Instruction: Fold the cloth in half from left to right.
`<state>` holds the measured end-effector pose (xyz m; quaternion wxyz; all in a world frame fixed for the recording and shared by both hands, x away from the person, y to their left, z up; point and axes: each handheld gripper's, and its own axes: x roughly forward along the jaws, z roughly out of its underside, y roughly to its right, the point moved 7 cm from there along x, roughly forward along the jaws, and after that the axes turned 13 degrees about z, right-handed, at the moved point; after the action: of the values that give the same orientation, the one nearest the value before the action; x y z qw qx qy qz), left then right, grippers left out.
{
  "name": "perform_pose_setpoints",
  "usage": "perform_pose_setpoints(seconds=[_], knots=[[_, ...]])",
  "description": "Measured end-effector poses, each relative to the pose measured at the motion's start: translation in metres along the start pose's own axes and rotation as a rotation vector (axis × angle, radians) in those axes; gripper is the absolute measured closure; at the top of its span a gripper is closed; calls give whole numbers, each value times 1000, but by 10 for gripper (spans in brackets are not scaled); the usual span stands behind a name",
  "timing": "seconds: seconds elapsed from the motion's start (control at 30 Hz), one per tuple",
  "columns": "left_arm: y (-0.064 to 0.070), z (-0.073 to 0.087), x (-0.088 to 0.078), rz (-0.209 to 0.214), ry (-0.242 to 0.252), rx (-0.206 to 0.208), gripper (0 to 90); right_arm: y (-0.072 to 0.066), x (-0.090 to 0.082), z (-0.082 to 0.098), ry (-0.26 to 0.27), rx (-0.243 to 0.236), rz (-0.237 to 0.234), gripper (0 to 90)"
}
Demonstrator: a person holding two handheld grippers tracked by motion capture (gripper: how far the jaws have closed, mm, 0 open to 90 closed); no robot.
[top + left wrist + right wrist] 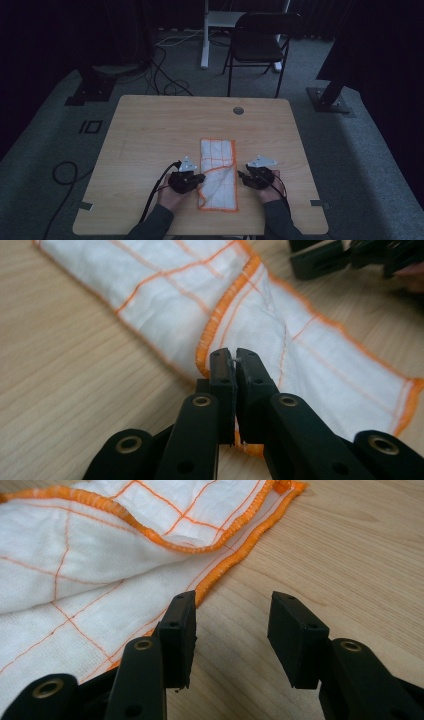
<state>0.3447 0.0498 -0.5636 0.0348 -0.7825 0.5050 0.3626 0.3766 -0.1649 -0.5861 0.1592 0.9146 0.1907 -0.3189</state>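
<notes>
A white cloth (pixel 218 173) with orange hem and orange grid lines is found lying on the near middle of the counter (pixel 150 130), its long side running from near to far. It is already folded into a narrow strip; an upper layer is seen lapping over the lower one, with a hemmed edge crossing the strip at a slant about halfway along. The fold is judged partly done: the layers are not squared, and the near half lies rumpled.

The left tool (pixel 233 360) is seen clenched on the left edge of the cloth, orange hem being pinched between the two black pads. The grasp is taken at the near half of the strip, close to where the slanted hem ends.

The right tool (pixel 230 630) is held released just off the right edge of the cloth, one pad over the hem and the other over bare counter; nothing is gripped between them.

What is left, by judgement: a grasp by the right tool on its edge, then a further fold or a straightening of the layers. Whether one more fold is intended cannot be told

Beyond the counter, a dark chair (pixel 260 42) and floor cables (pixel 165 75) are noted
</notes>
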Motion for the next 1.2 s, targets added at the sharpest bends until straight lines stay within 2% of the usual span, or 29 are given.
perform_pose_setpoints(seconds=[0.13, 0.37, 0.73, 0.93, 1.2], knots=[[12, -8, 4, 40, 11, 19, 877, 0, 0, 0, -1, 1, -1, 542], [32, -15, 24, 90, -29, 79, 875, 1, 0, 0, 0, 1, -1, 540], [62, -18, 42, 185, -45, 120, 860, 2, 0, 0, 2, 5, 1, 540], [68, -18, 36, 218, -23, 126, 759, 2, 0, 0, 4, 4, 2, 541], [67, -12, 29, 210, -12, 129, 709, 2, 0, -1, 6, 9, 4, 540]])
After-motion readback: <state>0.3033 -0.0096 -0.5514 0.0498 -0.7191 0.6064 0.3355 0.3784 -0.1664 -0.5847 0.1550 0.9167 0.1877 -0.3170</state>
